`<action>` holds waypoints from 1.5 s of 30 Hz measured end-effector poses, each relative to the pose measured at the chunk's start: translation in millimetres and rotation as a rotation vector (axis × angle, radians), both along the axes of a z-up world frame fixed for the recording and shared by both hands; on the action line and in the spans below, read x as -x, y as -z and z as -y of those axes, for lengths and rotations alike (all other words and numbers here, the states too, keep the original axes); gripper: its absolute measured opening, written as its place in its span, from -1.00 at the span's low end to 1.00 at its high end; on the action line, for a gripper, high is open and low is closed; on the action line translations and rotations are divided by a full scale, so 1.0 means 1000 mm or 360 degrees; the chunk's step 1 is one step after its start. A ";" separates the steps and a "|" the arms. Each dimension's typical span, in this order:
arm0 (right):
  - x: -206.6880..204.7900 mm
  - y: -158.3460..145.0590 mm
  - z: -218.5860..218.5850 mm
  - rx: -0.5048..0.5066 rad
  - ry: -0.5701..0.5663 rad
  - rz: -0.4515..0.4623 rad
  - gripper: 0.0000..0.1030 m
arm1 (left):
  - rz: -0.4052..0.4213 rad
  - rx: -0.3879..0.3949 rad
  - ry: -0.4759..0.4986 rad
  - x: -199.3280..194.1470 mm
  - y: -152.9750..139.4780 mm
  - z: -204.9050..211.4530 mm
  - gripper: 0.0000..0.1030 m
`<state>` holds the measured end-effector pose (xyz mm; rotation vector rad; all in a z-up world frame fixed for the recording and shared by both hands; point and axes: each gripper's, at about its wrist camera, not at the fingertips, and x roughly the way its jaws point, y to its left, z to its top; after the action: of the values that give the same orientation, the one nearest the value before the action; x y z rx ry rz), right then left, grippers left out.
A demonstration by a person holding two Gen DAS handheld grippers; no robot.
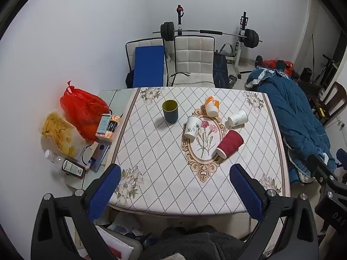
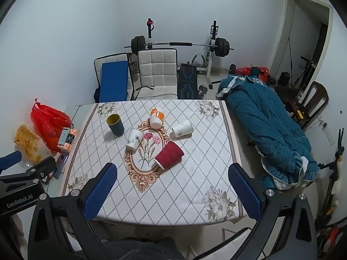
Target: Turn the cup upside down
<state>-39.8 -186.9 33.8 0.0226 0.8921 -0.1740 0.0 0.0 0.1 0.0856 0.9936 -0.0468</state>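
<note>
A dark blue cup [image 1: 170,110] with a yellow inside stands upright at the back left of the table [image 1: 151,186]; it also shows in the right wrist view [image 2: 116,124]. A red ribbed cup [image 1: 229,146] [image 2: 168,155] lies on its side near the middle. Three white paper cups lie tipped: one with a plant print [image 1: 192,127] [image 2: 135,138], one with orange marks [image 1: 211,106] [image 2: 157,117], one to the right [image 1: 238,118] [image 2: 182,128]. My left gripper [image 1: 175,173] is open and empty above the near table edge. My right gripper [image 2: 172,171] is open and empty, also near the front edge.
On the bare table part at left are a red plastic bag [image 1: 83,110], a bag of chips [image 1: 58,133], small boxes, a phone and bottles. Two chairs [image 1: 193,60] and a barbell rack stand behind the table. A blue quilt [image 1: 290,117] lies at right.
</note>
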 end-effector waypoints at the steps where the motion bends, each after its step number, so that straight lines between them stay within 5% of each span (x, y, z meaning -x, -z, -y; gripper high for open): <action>1: 0.000 0.000 0.000 -0.0003 -0.0002 0.0006 1.00 | 0.0001 0.0000 -0.0001 0.000 0.000 0.000 1.00; 45: -0.005 -0.003 0.005 -0.0031 0.0013 0.0007 1.00 | 0.0044 -0.0047 0.0010 -0.012 -0.013 0.004 1.00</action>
<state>-34.9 -191.6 36.5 0.0448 0.8893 -0.1726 12.1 -4.2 13.3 0.1165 0.9667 -0.0367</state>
